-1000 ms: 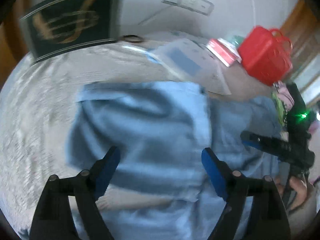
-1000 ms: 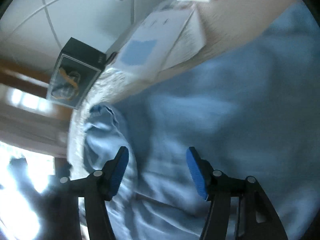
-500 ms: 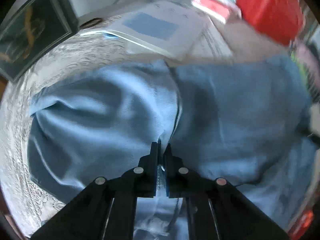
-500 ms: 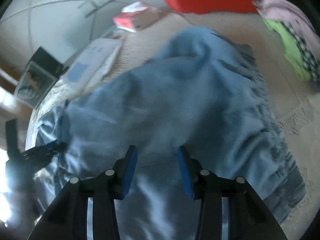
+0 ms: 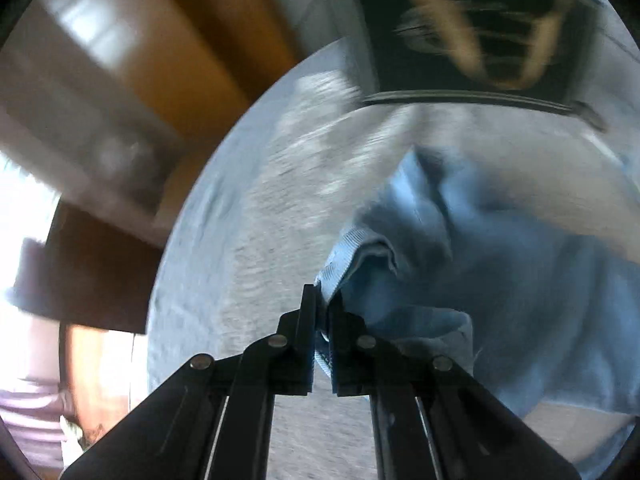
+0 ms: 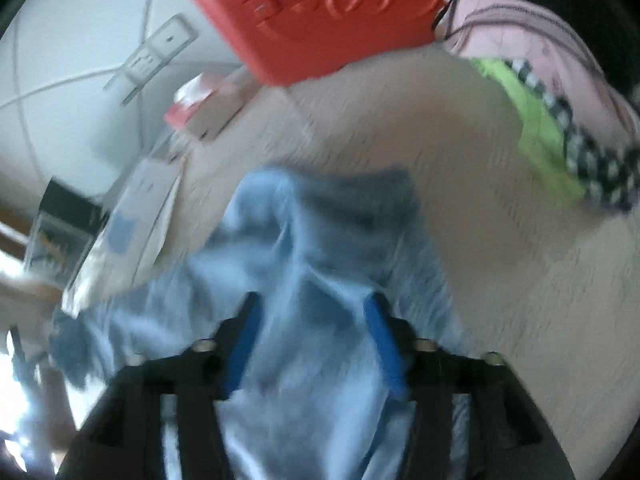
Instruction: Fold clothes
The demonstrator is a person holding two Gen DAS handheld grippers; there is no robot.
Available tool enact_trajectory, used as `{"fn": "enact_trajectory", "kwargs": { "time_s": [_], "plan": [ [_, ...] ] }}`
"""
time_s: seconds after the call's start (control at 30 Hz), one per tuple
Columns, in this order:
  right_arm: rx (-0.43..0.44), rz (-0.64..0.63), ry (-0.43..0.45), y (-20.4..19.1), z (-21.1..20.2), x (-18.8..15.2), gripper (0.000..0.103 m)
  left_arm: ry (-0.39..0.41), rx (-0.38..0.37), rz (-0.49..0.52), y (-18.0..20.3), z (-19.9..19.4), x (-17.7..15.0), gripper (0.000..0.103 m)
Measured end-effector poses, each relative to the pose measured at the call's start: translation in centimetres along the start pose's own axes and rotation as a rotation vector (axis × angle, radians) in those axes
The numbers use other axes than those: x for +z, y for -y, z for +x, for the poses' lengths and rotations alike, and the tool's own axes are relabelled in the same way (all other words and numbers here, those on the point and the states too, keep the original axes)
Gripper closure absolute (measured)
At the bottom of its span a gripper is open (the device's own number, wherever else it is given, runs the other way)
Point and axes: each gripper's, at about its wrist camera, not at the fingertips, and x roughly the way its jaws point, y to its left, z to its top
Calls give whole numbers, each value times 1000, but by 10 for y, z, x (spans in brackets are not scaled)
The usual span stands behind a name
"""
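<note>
A light blue garment (image 5: 500,264) lies bunched on the table. My left gripper (image 5: 322,300) is shut on its ribbed hem edge, and the cloth runs away to the right of the jaws. In the right wrist view the same blue garment (image 6: 304,248) is heaped in front. My right gripper (image 6: 314,320) is open, with blue cloth bulging up between the blue pads (image 6: 380,336). Both views are blurred by motion.
A dark framed picture (image 5: 472,28) stands at the back of the lace-covered table (image 5: 256,240). A red plastic basket (image 6: 320,12), a red and white box (image 6: 200,108), papers (image 6: 136,224) and a pile of pink and green clothes (image 6: 548,120) lie around the garment.
My left gripper shut on the garment and has swung left with the hem in it. My right gripper moved toward the red basket end and stays open over the cloth.
</note>
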Motion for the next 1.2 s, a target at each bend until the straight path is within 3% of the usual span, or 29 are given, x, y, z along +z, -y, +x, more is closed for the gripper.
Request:
{"fn": "enact_trajectory", "kwargs": {
  "time_s": [0.03,0.27,0.47,0.57,0.6,0.63,0.67,0.73,0.77,0.83,0.87,0.9,0.93,0.97,1.0,1.03,1.07,1.2],
  "plan": [
    [-17,11,15,1,1,9,26,-9,17,-22,-12,6,-1,98],
    [-106,60,-8,14,14,44,25,-90,124,-116,-71,45,-17,98],
    [-52,49,-101,15,41,38,20,-111,210,-141,-88,65,-17,97],
    [-28,5,-139,5,55,31,21,-119,194,-156,-89,69,-13,97],
    [-51,-25,-149,0,58,29,27,-117,208,-143,-88,71,-11,97],
    [-131,-87,-141,-9,59,28,60,-115,226,-129,-88,73,-9,97],
    [-230,-160,-127,-19,60,27,68,-106,273,-107,-88,73,-7,97],
    [-345,-200,-52,-24,52,36,72,-49,441,-47,-93,66,-6,97],
    [-397,-212,-11,-26,47,41,72,-32,407,-72,-102,62,-5,97],
    [-403,-201,13,-23,43,47,68,-5,316,-126,-119,54,-2,97],
    [-399,-193,20,-21,41,50,56,-24,164,-169,-125,53,-1,97],
    [-390,-193,22,-21,39,50,53,-52,14,-198,-127,55,0,92],
    [-379,-197,24,-23,37,48,49,-57,-48,-189,-120,54,-1,87],
    [-372,-199,34,-25,33,44,45,-62,-111,-180,-113,54,-2,70],
    [-360,-196,46,-28,27,40,43,-67,-173,-171,-107,53,-3,45],
    [-337,-187,55,-29,20,35,41,-71,-223,-161,-100,52,-5,34],
    [-310,-176,63,-30,12,29,38,-71,-225,-146,-95,51,-9,25],
    [-246,-124,48,-16,-17,1,35,-81,-225,-85,-74,43,-32,25]
  ]
}}
